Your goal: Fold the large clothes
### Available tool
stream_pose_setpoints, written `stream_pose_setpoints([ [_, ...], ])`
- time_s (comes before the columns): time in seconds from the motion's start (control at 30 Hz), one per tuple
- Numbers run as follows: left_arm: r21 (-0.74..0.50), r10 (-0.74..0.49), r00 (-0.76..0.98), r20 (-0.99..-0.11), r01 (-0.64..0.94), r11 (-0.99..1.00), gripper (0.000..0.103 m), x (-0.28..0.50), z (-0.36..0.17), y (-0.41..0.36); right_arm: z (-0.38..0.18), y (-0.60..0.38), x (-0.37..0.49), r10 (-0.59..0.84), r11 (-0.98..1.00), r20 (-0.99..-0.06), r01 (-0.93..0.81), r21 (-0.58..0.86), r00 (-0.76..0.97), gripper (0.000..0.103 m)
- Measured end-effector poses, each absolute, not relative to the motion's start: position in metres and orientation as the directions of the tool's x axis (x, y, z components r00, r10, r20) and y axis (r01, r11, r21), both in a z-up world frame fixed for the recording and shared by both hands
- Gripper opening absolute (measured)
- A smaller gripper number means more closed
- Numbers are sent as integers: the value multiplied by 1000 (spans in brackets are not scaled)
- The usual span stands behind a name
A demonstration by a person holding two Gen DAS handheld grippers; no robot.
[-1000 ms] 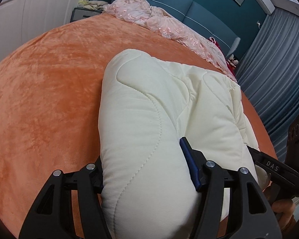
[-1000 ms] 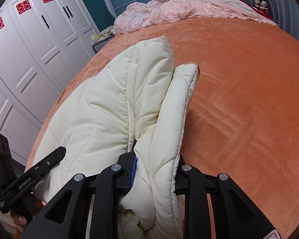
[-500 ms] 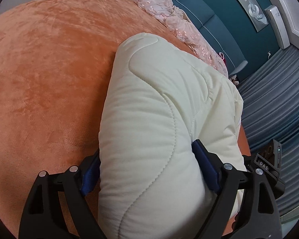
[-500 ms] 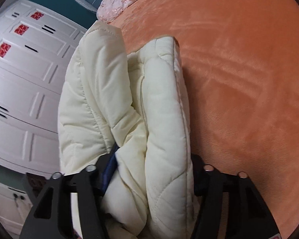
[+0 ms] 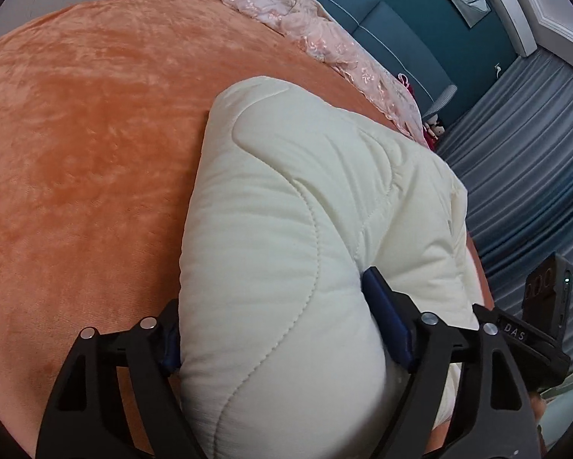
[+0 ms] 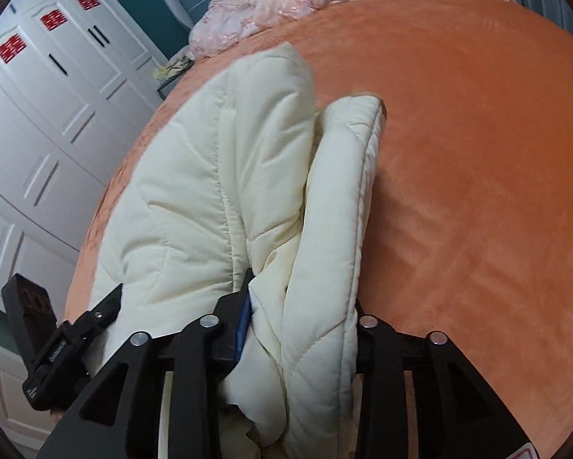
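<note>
Compared with a second ago, both grippers are sitting lower over the orange bedspread (image 5: 80, 160), and their jaws have just been changing width around the cream quilted garment (image 5: 286, 237). Left wrist view: the left gripper (image 5: 286, 329) is pinching a thick rolled fold of the garment, its blue pads pressing in on either side with the jaws spread wide by the bulk; the garment is lying on the bedspread and running away toward the grey curtains (image 5: 531, 176), while a pink embroidered cover (image 5: 324, 38) is lying crumpled along the teal headboard (image 5: 385, 11). The right gripper's black body is showing at the right edge. Right wrist view: the right gripper (image 6: 301, 317) is clamping a narrower bunch of folded layers of the garment, which is blocking sight of most of both pads; white wardrobe doors (image 6: 49, 88) are standing at the left, and the left gripper's body is intruding at lower left.
</note>
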State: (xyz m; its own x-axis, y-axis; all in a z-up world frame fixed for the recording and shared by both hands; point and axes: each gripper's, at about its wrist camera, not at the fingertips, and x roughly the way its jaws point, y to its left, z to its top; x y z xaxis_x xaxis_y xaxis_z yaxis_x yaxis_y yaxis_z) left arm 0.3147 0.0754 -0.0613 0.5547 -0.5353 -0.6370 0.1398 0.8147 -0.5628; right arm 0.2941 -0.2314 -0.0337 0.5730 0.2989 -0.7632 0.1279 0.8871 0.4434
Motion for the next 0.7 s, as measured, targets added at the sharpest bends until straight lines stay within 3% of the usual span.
stream_pose_setpoints([
  [0.1,-492,-473,572,-670,134,860,82,305,-49,75,-34,-245,289,319,842,-749,189,505,580,50],
  [0.23,-353,-359,588,-725,130,927,83,299,-22,74,-15,-253,270,298,848,-749,196,492,592,51],
  [0.37,-248,-258,613,-747,102,963,83,289,8,76,24,-250,243,174,914,-752,180,364,635,51],
  [0.53,-140,-160,642,-750,83,987,83,287,44,64,74,-226,234,74,970,-701,112,216,710,36],
  [0.7,-62,-94,655,-750,71,996,83,304,63,44,95,-204,260,74,981,-681,70,181,728,35],
])
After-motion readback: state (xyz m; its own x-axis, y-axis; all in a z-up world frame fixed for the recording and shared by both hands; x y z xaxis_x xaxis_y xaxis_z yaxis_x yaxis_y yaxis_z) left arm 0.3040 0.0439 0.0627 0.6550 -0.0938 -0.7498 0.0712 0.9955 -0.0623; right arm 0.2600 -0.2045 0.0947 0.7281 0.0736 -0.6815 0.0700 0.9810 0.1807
